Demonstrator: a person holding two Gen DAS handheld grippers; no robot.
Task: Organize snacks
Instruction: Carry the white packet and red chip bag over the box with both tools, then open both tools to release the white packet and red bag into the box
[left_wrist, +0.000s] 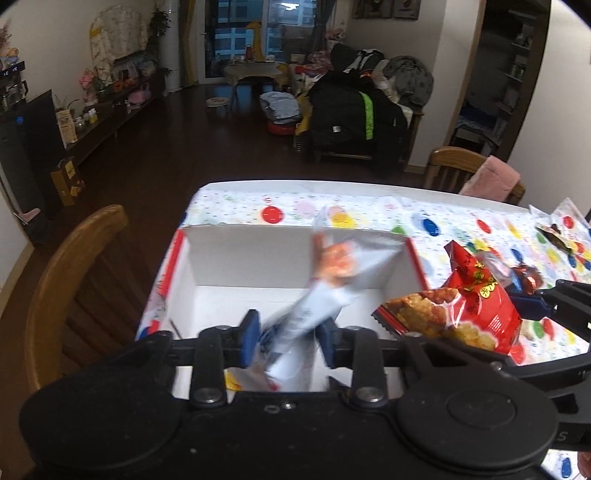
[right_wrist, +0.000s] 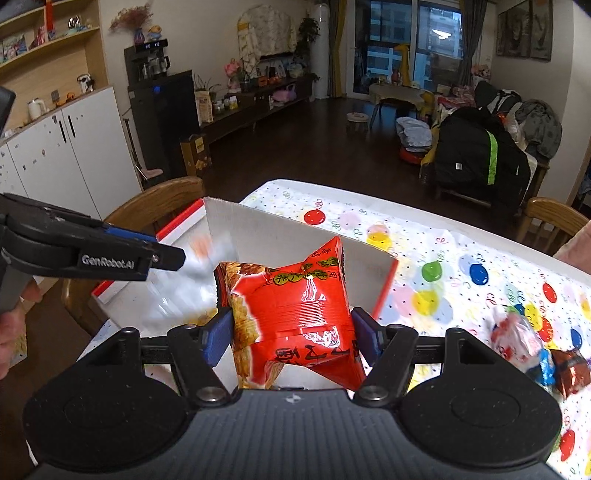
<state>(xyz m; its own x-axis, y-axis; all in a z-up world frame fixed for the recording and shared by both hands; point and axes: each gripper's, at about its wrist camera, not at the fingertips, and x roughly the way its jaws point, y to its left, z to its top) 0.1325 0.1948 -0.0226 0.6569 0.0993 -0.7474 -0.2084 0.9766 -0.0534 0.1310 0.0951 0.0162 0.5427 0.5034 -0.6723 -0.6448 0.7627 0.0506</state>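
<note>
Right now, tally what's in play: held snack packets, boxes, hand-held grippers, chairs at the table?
Snack packets held: 2, white packet in left hand-held gripper, red packet in right hand-held gripper
Open boxes: 1, white box
Hand-held grippers: 2
Wooden chairs: 2
Total: 7
Loose snacks at the table's right edge are too blurred to count.

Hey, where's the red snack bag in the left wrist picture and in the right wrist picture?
Left wrist view: the red snack bag is at the right, past the box's right wall, held by the right gripper.
Right wrist view: it fills the lower centre, clamped between the blue pads.
Shared landmark: the white cardboard box.
</note>
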